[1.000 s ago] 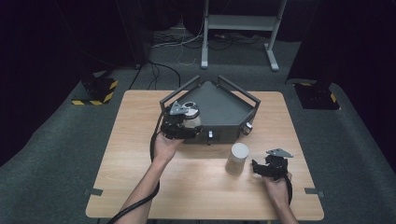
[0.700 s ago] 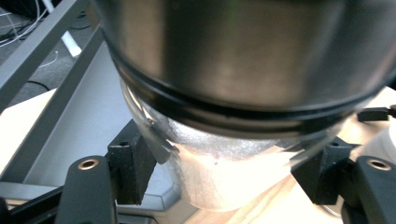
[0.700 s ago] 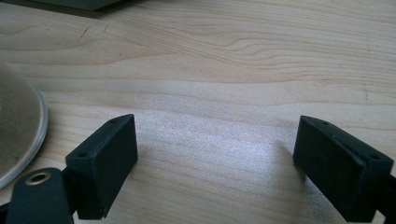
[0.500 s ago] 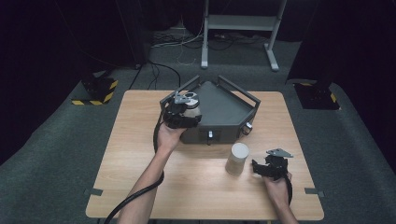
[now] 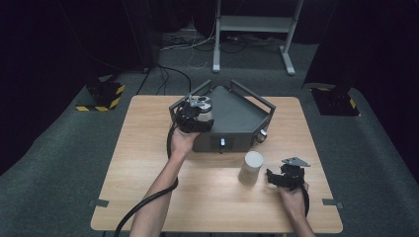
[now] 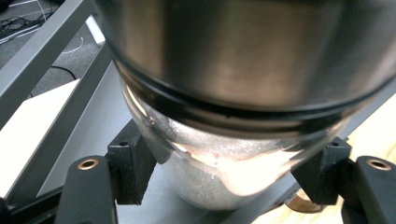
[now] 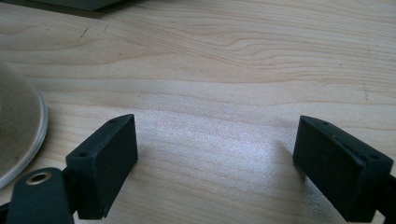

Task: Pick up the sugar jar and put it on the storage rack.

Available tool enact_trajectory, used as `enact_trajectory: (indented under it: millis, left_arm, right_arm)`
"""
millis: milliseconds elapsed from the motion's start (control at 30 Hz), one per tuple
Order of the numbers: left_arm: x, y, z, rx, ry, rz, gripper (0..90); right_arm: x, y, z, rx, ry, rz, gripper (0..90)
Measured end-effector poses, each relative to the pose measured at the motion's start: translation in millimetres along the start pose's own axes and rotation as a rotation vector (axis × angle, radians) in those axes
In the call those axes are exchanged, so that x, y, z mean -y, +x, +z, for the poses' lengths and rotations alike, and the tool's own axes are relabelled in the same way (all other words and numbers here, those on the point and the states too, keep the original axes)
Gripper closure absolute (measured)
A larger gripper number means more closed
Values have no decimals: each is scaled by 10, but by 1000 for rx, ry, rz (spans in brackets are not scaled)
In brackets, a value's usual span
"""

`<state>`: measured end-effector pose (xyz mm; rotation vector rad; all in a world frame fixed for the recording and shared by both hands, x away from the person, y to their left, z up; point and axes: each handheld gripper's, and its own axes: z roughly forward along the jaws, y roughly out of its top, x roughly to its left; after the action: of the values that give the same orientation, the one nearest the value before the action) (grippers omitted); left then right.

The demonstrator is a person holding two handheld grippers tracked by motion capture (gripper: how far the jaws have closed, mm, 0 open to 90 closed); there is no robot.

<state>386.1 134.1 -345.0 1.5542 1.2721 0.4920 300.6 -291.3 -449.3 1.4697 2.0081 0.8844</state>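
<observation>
My left gripper is clamped on a glass jar with a metal band, both pads pressing its lower body; I hold it over the grey tray at 12 o'clock on the table. My right gripper rests at 4 o'clock with jaws spread and nothing between them, just beside the pale cylinder at its 9 o'clock.

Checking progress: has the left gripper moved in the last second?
Yes. The left gripper, shut on the jar, has moved away from the person, from the grey tray's front edge to over its left corner.
</observation>
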Motion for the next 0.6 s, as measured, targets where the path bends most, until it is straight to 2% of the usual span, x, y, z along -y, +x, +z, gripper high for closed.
enact_trajectory:
  millis: [200,333,600]
  left_arm:
    - [-2,-14,58,-30,7,-4,313]
    - [19,-5,94,-35,4,-16,313]
    - [40,-10,141,-40,11,-7,313]
  right_arm:
    - [0,0,0,0,0,0,133]
    - [0,0,0,0,0,0,132]
    - [0,-1,0,0,0,-1,132]
